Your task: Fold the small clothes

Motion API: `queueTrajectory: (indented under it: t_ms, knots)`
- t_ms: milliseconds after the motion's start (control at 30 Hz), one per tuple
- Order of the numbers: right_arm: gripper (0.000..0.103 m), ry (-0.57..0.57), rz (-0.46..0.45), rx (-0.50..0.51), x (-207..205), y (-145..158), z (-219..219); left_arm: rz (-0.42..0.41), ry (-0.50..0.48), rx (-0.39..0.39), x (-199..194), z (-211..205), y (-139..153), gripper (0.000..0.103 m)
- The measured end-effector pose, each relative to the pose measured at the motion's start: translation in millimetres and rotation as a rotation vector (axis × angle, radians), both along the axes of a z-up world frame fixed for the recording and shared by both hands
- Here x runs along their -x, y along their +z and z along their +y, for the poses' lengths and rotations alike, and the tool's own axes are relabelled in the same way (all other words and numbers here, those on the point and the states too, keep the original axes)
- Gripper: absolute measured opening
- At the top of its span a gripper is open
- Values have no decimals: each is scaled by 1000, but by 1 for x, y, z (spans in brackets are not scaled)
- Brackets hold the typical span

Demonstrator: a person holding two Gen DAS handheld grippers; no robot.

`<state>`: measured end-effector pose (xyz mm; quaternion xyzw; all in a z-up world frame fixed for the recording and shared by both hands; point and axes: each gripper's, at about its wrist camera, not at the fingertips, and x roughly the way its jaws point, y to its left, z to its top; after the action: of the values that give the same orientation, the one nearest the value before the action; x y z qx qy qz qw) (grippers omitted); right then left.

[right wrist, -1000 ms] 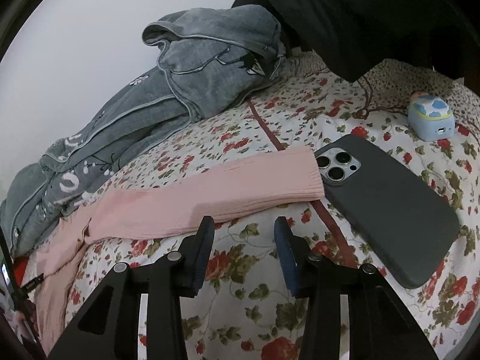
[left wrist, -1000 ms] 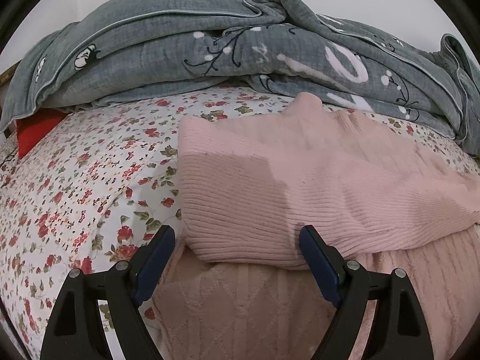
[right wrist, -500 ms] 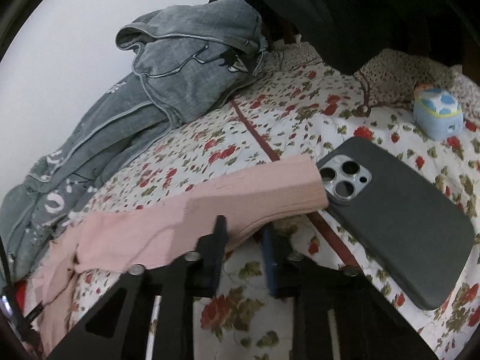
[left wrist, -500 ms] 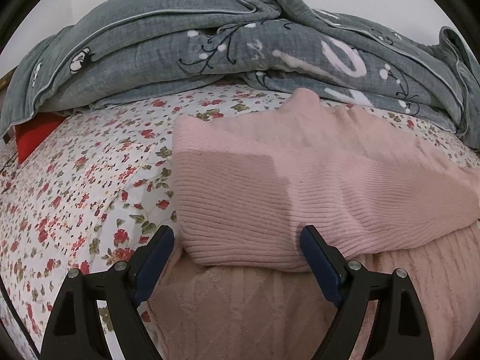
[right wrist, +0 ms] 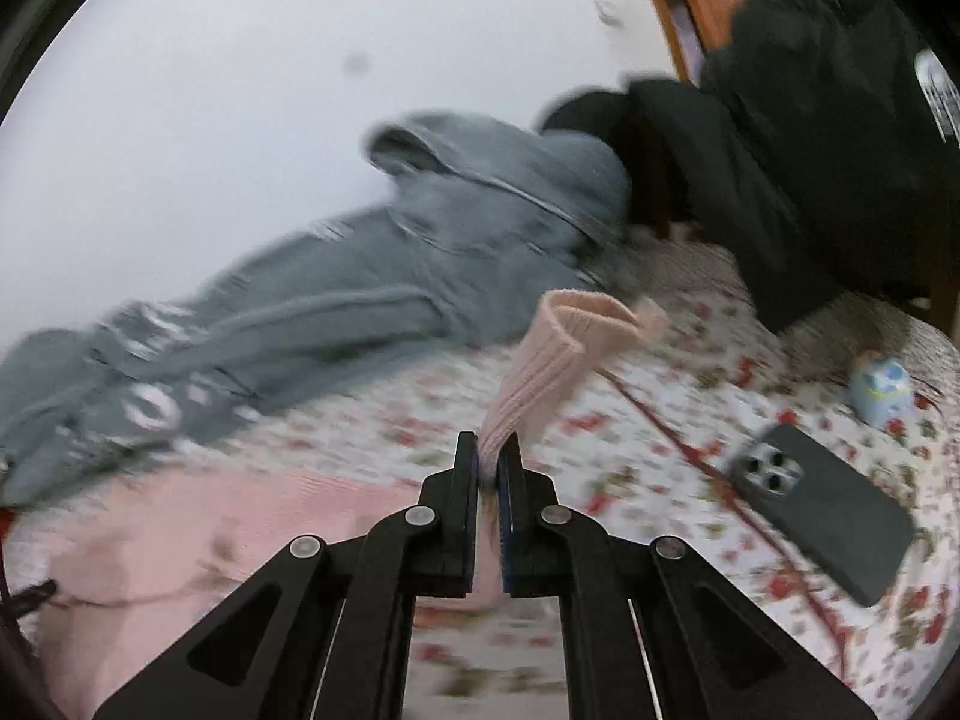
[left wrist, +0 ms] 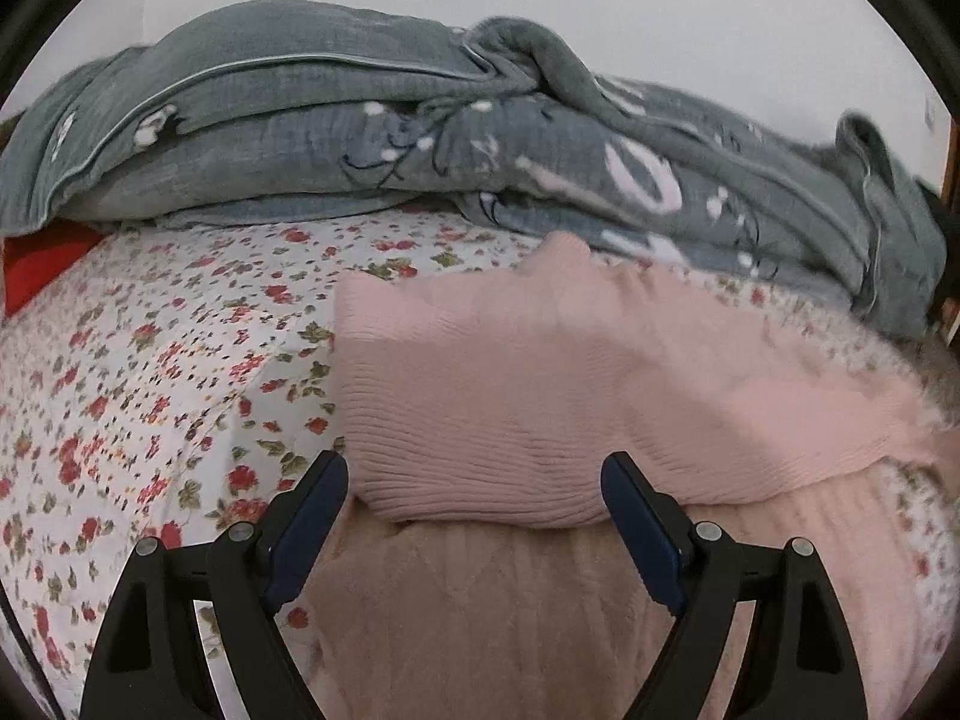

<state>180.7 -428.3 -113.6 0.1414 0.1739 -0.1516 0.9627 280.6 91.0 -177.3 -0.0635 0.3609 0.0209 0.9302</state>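
The right gripper (right wrist: 493, 456) pinches a pink sweater's sleeve (right wrist: 555, 354) above the floral bedspread (right wrist: 660, 420). The left gripper (left wrist: 474, 480) hovers with jaws wide over the sweater's folded body (left wrist: 510, 396).

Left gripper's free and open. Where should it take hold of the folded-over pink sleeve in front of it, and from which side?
Grip the ribbed cuff end of the pink sleeve, coming straight in from the near side. That rounded edge lies raised on the sweater body, between the left gripper fingers, so one finger could probably slide underneath.
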Motion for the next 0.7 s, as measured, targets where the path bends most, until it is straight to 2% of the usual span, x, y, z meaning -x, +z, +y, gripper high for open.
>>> queueTrajectory:
  t_ms: [133,267,400,533,700]
  knots:
    - [6,67,-45,41,-11,33,48,-15,21,102,7,22,10,86]
    - [6,172,-67,37,-38,68,102,-26,73,79,14,42,16,86]
    - [6,305,-107,-12,-68,92,166,20,162,94,18,76,12,86]
    - [6,410,-87,-30,-100,95,236,36,243,113,28,121,9,86]
    - [6,554,-25,-11,-125,73,336,40,314,113,42,163,5,86]
